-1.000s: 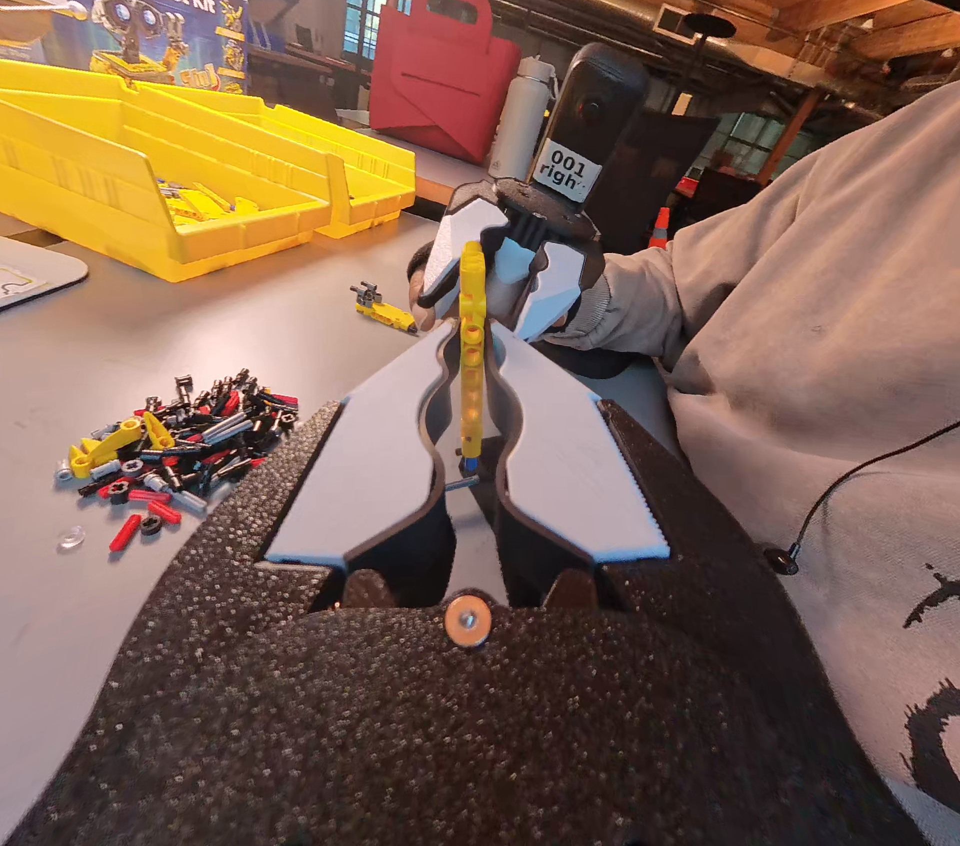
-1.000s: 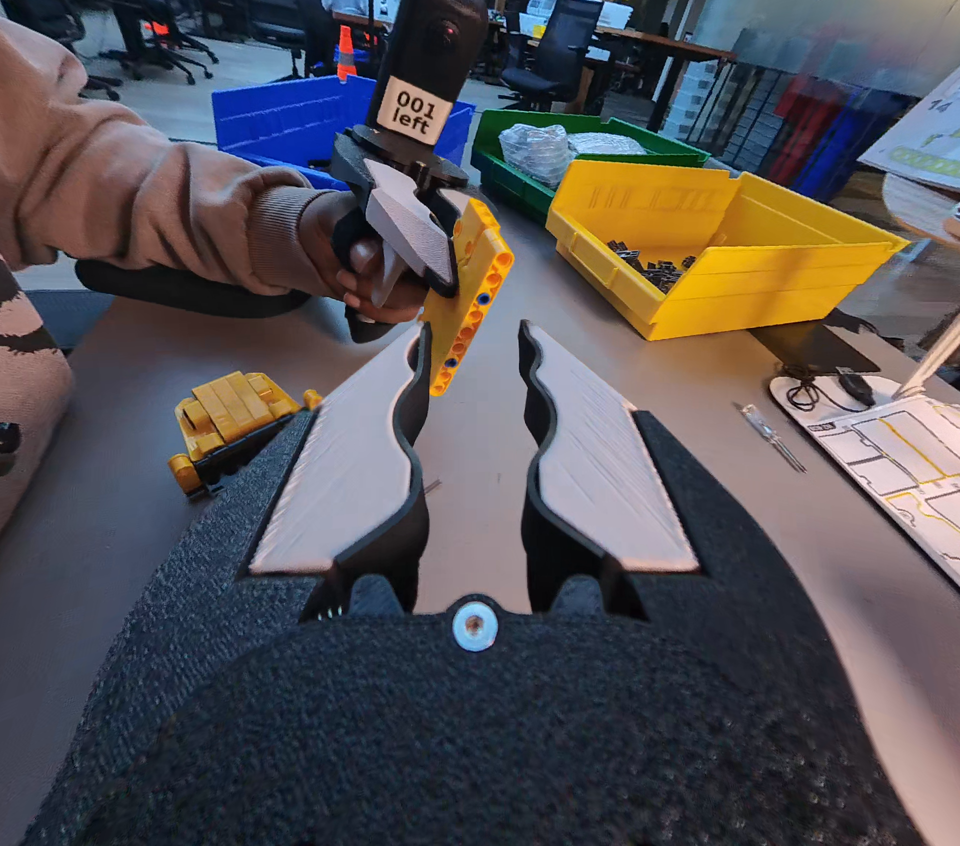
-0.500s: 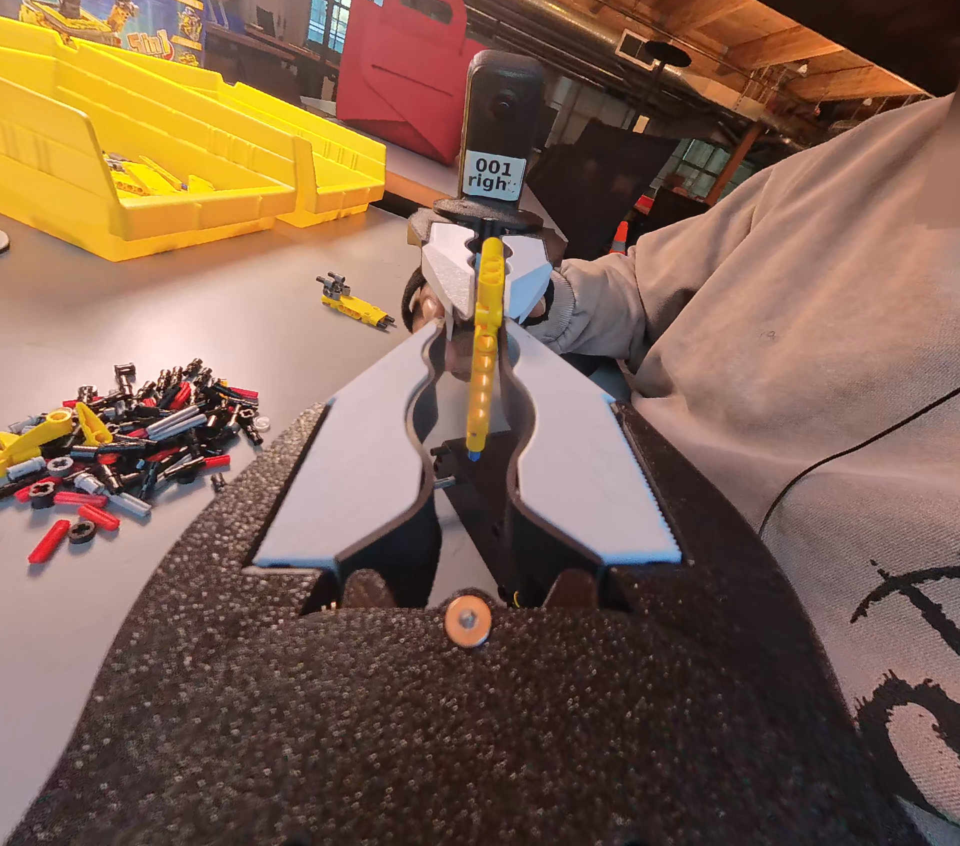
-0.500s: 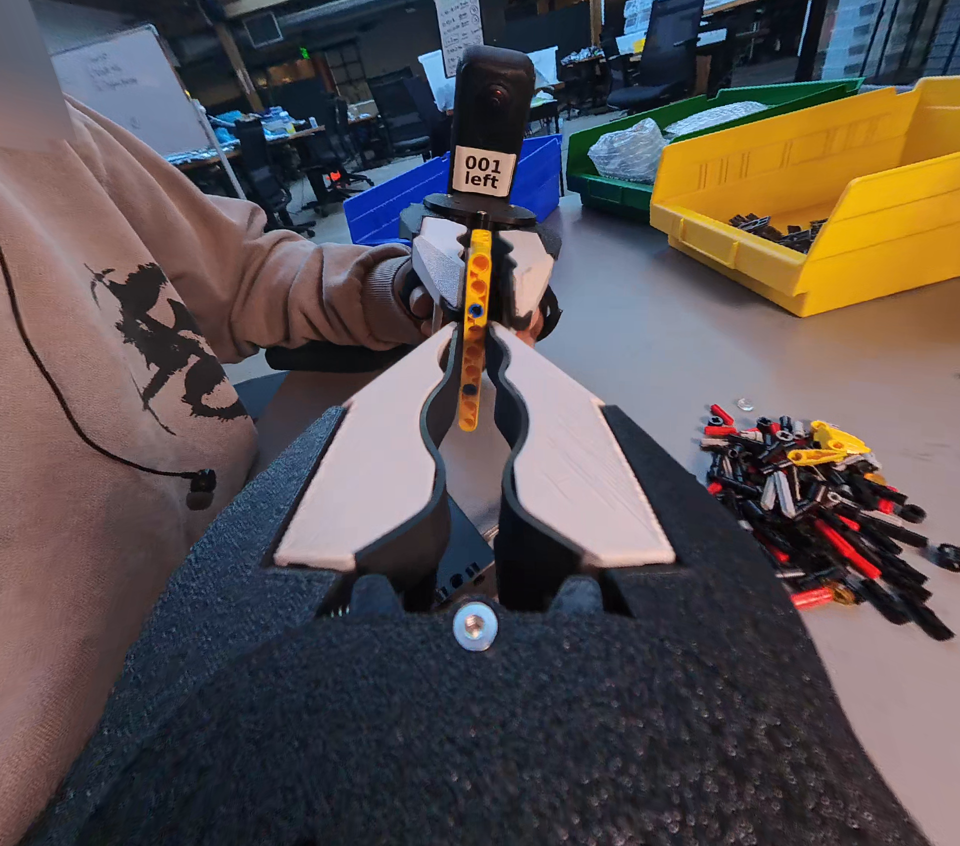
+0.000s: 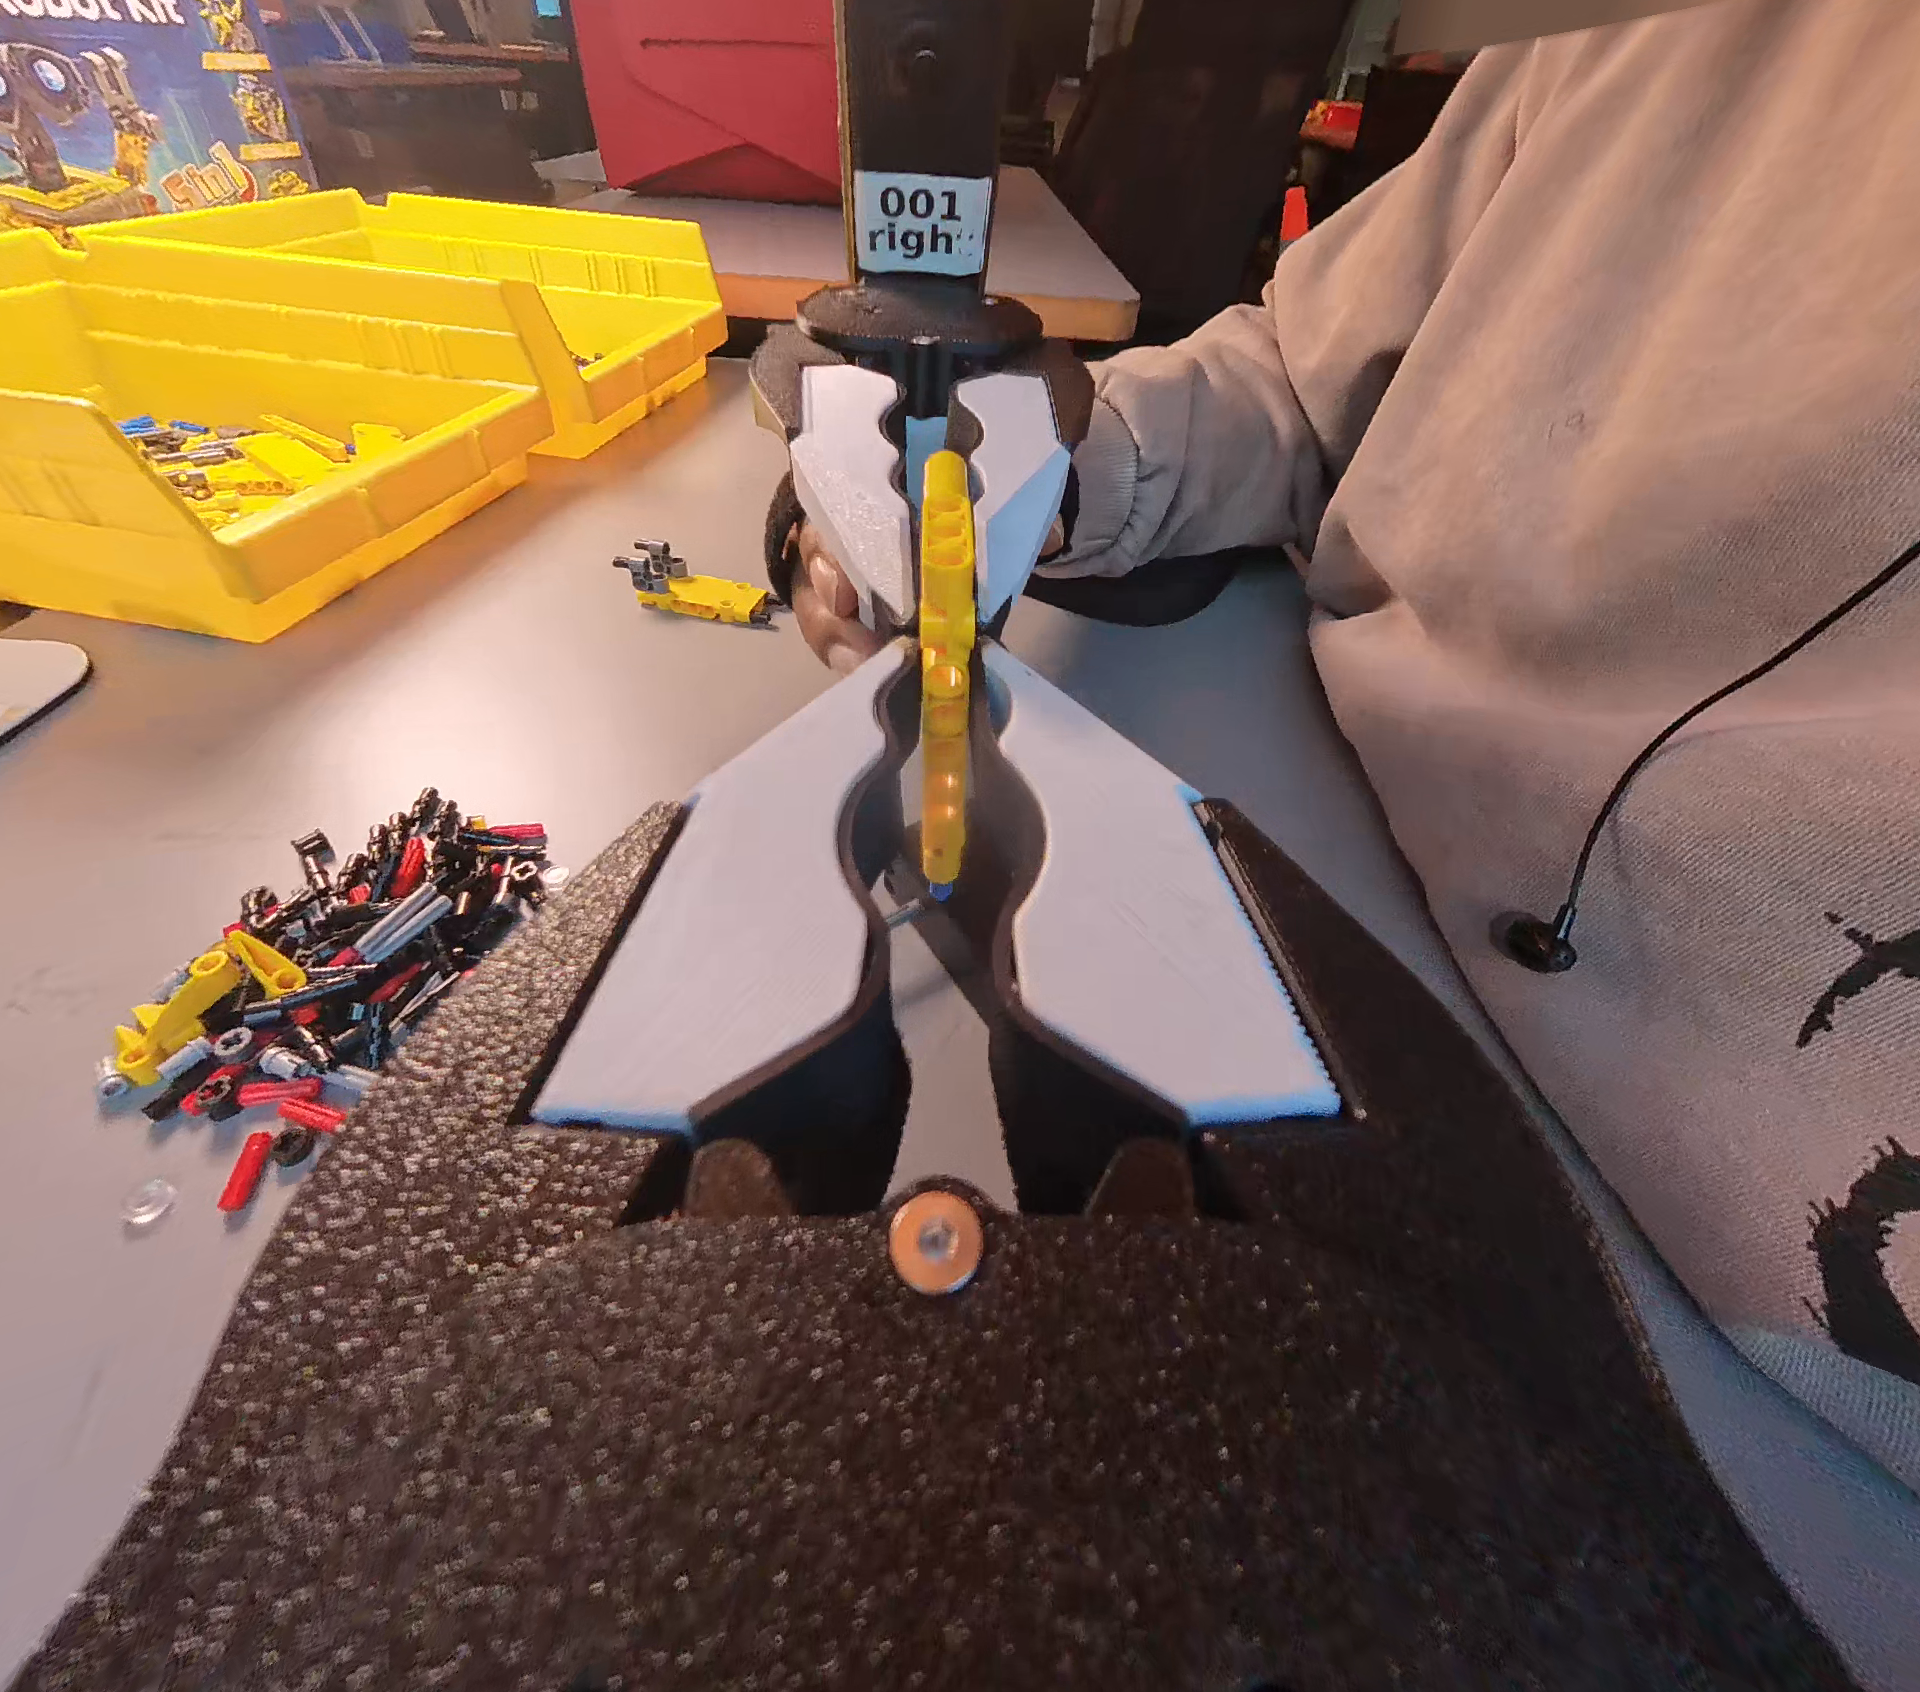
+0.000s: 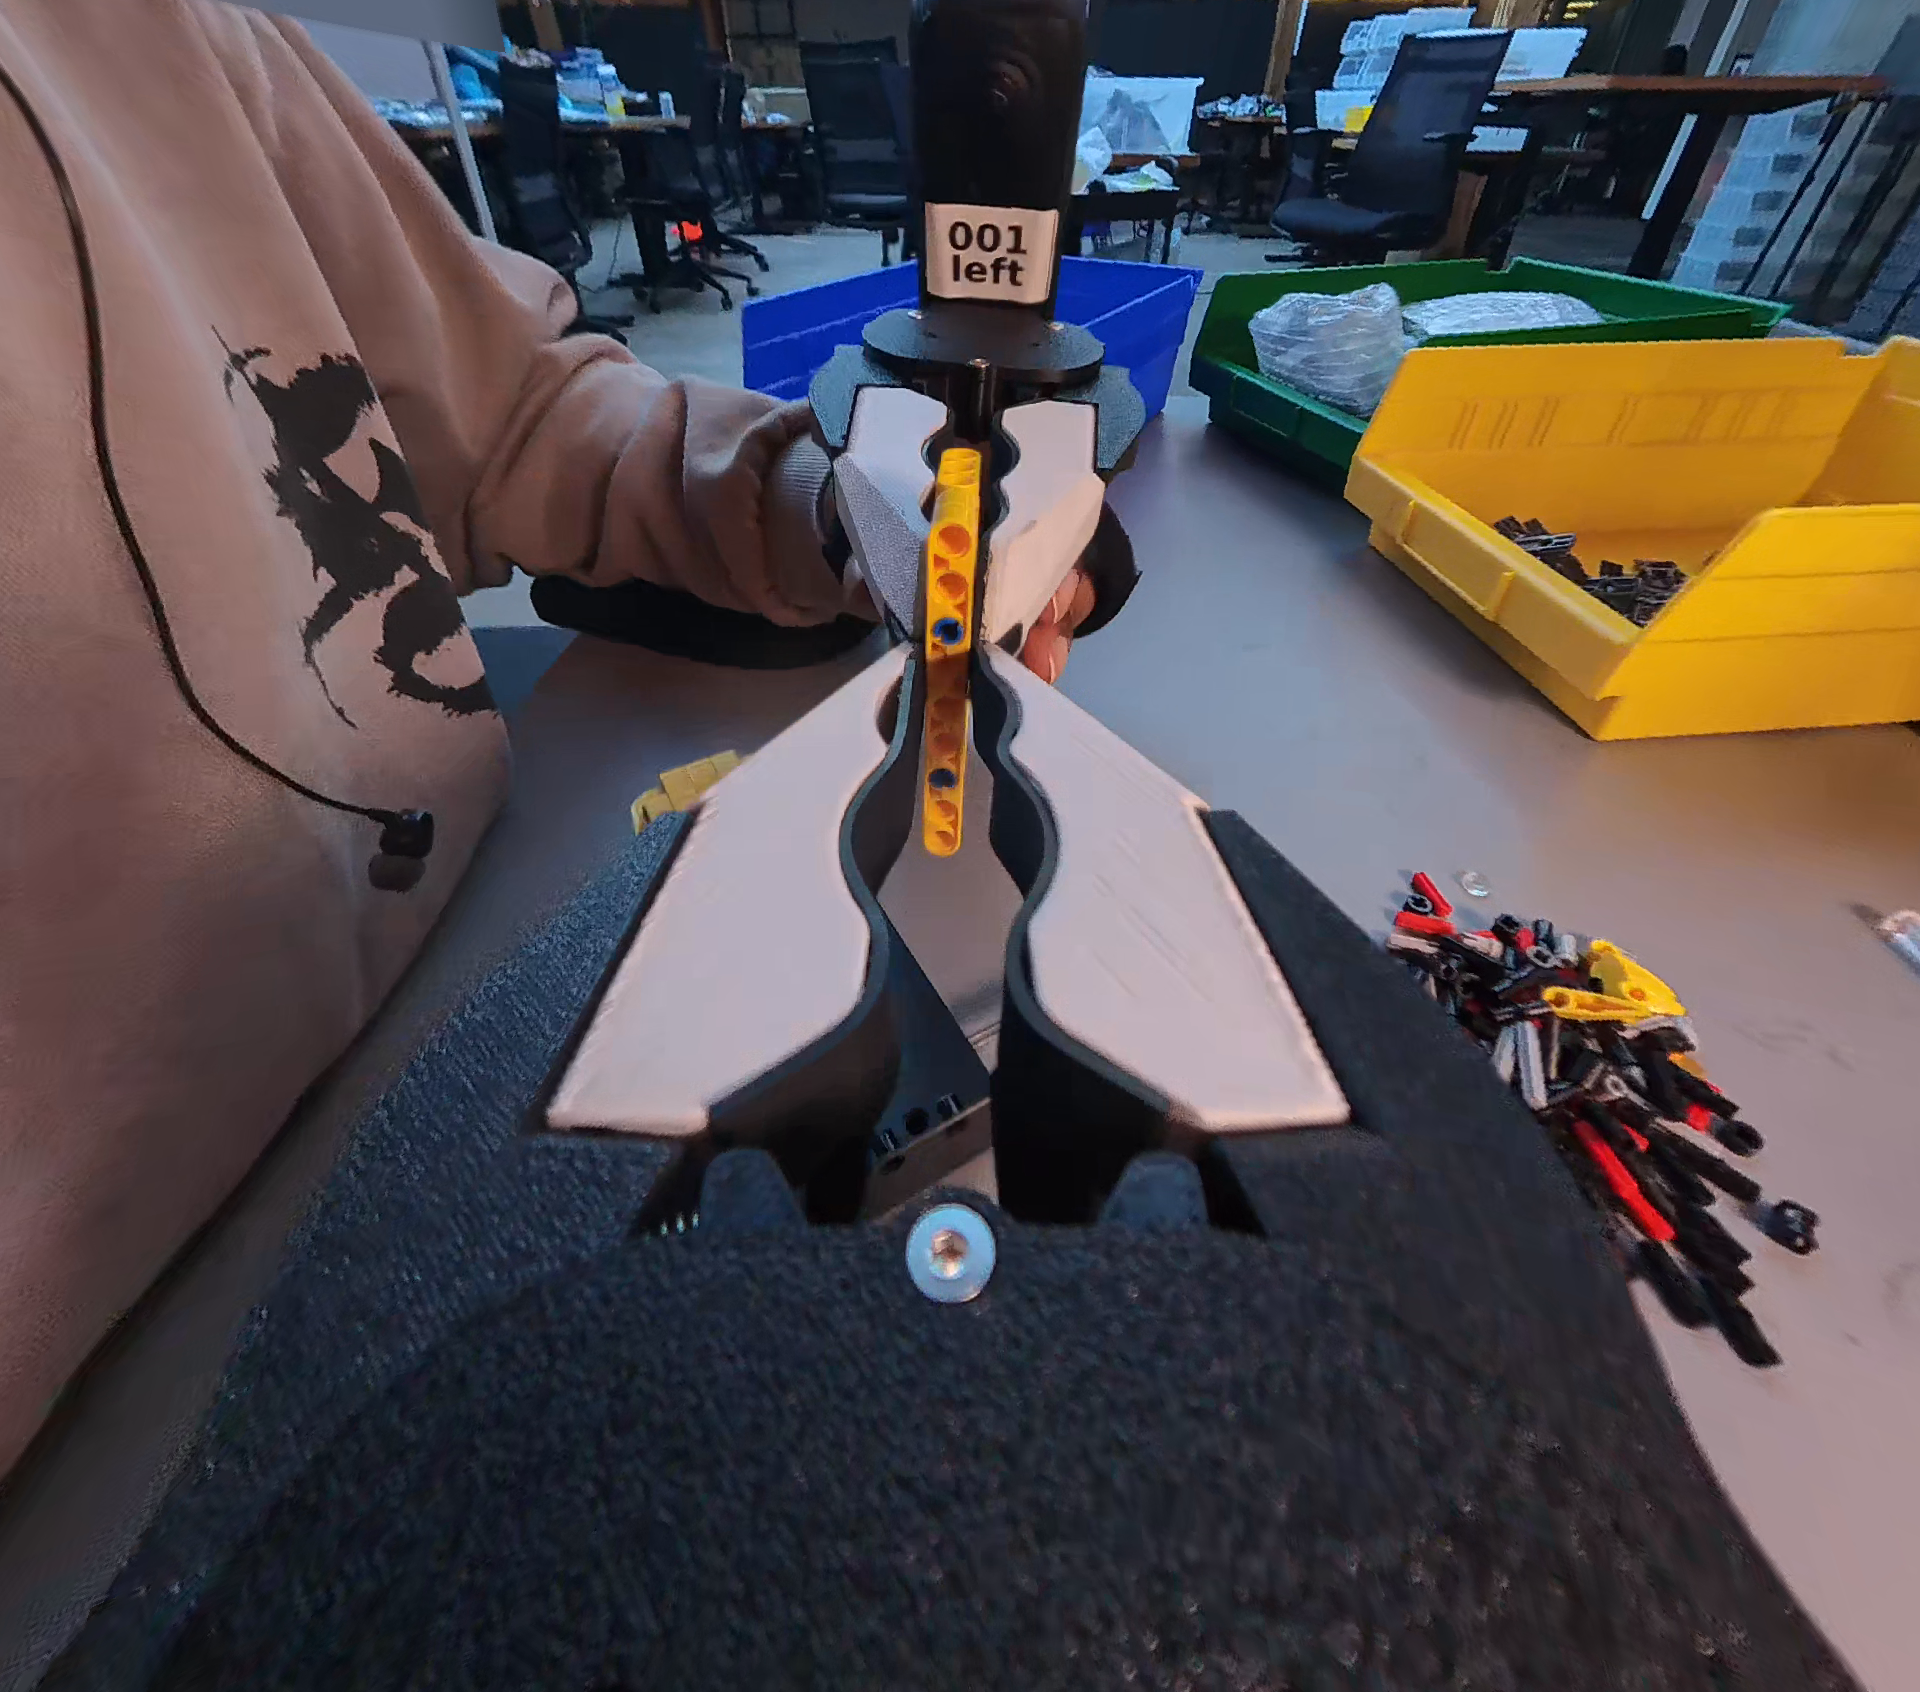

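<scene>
Left claw (image 5: pixel 943 666): its two grey fingers are pinched tight on the yellow beam, tips almost together
Right claw (image 6: pixel 948 663): pinched tight on the same beam from the other end, tip to tip with the left claw
Yellow beam (image 5: pixel 945 686): a long flat piece with a row of holes, held up above the table between both claws
Blue pins (image 6: pixel 945 630): small blue bits sit in two of the beam's holes
Pile of small parts (image 5: pixel 332 967): red, black, grey and yellow bits on the grey table (image 5: pixel 436 707), near the claws
Small yellow build (image 5: pixel 696 588): lies on the table by itself, past the pile
Yellow bins (image 5: pixel 312 395): at the back of the table, with loose parts inside
</scene>
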